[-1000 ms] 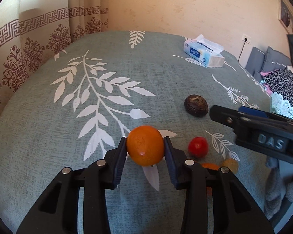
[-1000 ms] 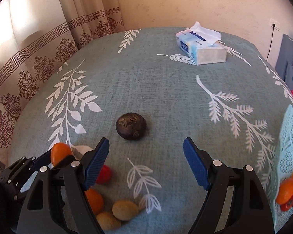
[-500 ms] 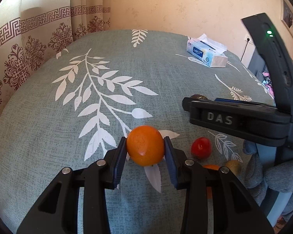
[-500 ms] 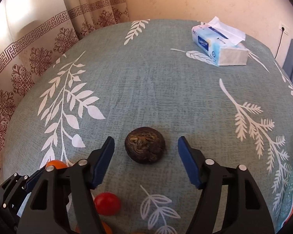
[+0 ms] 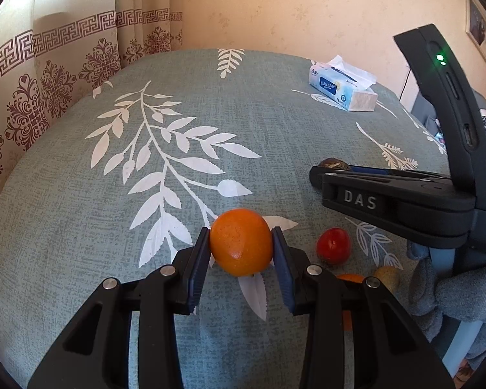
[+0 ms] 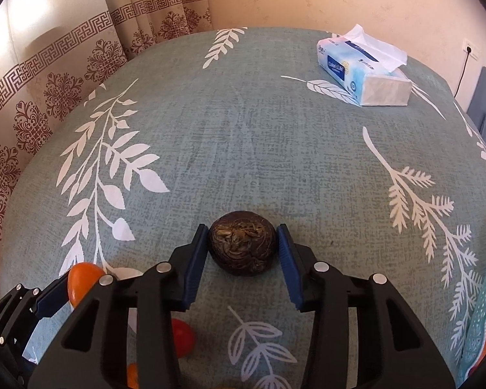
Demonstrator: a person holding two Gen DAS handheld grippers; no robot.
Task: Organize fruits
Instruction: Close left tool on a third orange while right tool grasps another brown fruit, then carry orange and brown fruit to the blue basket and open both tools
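a tissue box (image 6: 363, 74) lies on the leaf-print tablecloth (image 6: 243, 149), patterned curtain (image 6: 64, 74) behind.

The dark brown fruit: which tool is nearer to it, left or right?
Right. The right tool brackets the dark brown fruit with a finger on each side. The left tool, beside it, is shut on the orange.

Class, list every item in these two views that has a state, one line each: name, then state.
Left gripper: shut on the orange.
Orange: clamped between the jaws.
Right gripper: jaws close around the dark fruit; contact unclear.
Dark fruit: resting on the tablecloth.
Red fruit: loose on the cloth.
Tissue box: open, a tissue sticking out.
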